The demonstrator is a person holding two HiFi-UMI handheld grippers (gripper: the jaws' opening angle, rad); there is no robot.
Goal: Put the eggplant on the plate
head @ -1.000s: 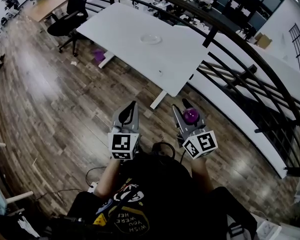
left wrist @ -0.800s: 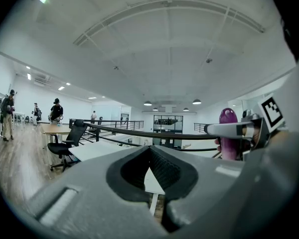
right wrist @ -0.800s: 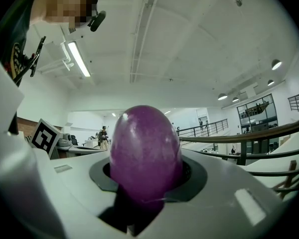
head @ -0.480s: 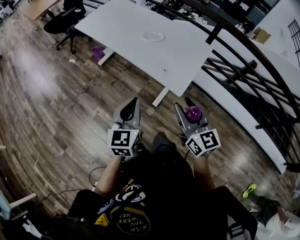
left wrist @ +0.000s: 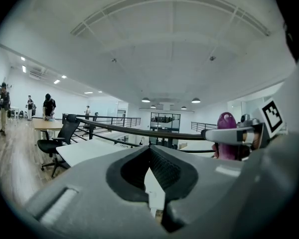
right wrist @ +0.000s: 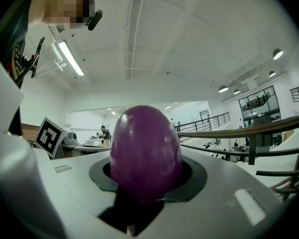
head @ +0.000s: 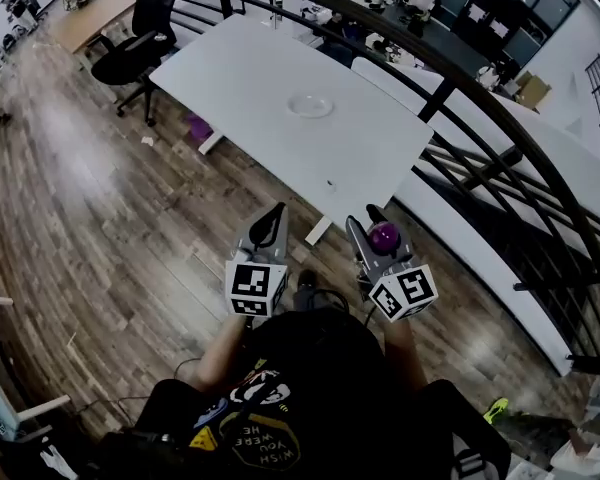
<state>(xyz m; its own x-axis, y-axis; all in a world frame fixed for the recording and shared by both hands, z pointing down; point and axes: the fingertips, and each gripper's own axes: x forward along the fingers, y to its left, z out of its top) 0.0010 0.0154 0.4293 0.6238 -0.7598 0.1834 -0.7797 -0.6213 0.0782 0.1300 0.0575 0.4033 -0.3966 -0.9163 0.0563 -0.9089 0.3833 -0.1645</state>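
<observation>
**One eggplant gripped, one plate well ahead**

Clamped in the right gripper (head: 371, 221) is the single purple eggplant (right wrist: 145, 151). Its pads press on the eggplant's sides, and its long axis stands upright across the jaws, rounded end up. The left gripper (head: 276, 212) hangs just beside it at 9 o'clock, jaws together with nothing between them.

From the eggplant, the only plate (head: 293, 105) lies at about 11 o'clock. It sits well apart, bare and pale, on the white table (head: 230, 63), beyond the table's near corner. Neither hand is over the table yet, and there is little to choose between them for nearness. As I judge it, the right one must carry forward and slightly left before it can lower.

I count two grippers, one eggplant and one plate. One black office chair (head: 130, 48) stands at the table's far left end.
</observation>
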